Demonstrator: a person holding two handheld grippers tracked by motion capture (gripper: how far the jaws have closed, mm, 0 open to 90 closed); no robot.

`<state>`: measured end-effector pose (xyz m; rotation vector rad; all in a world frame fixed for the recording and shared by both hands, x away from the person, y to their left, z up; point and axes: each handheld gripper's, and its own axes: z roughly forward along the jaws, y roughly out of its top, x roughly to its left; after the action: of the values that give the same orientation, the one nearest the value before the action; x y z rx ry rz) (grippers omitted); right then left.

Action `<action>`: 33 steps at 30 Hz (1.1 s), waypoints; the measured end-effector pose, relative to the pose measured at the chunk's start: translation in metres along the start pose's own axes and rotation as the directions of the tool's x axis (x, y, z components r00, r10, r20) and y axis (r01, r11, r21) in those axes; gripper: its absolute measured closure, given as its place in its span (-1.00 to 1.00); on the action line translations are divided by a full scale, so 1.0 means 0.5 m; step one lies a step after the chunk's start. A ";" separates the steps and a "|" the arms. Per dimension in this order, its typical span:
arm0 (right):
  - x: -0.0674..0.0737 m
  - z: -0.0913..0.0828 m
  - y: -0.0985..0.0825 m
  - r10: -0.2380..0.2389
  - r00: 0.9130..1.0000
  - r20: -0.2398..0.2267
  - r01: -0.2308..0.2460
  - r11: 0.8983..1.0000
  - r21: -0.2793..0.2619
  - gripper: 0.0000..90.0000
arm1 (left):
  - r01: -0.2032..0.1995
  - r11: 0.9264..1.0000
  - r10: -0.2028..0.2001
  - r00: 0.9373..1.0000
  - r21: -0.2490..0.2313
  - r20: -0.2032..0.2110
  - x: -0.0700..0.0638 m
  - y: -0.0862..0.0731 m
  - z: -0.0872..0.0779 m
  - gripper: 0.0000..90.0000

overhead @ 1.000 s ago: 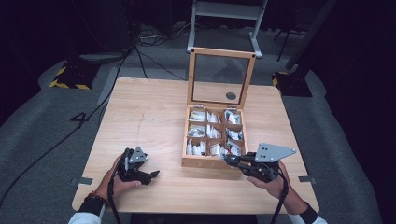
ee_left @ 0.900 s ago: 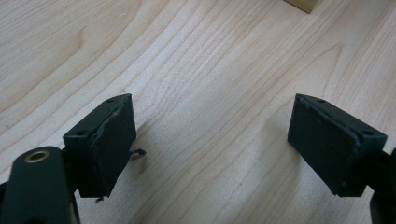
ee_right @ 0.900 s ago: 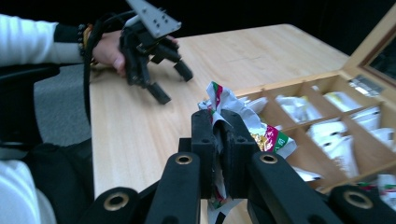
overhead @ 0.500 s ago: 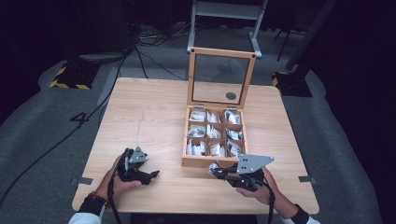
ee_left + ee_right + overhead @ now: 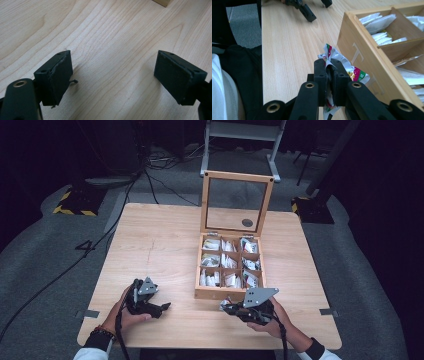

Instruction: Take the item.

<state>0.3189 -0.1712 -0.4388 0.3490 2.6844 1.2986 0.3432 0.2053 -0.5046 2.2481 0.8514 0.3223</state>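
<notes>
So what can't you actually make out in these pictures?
- Packet in the right claw, right gripper view: its middle is hidden between the jaws, print too crumpled to read.
- Wooden box, same view: cut off at the right edge.
- Sachets, high view: too small to tell apart.

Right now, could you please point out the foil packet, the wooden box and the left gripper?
foil packet (image 5: pixel 352 71), right gripper view, on its crumpled foil beside the jaws.
wooden box (image 5: pixel 226 293), high view, on its near front wall.
left gripper (image 5: pixel 112 75), left gripper view, midway between its open fingertips.
</notes>
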 end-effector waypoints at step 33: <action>-0.009 0.051 -0.047 0.020 0.999 -0.028 -0.016 0.990 0.141 0.66 | 0.001 1.000 -0.001 1.000 0.000 0.000 0.000 0.000 0.000 -0.65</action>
<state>0.3256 -0.1672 -0.4731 0.3738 2.8118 1.1301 0.3431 0.2052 -0.5046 2.2479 0.8527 0.3216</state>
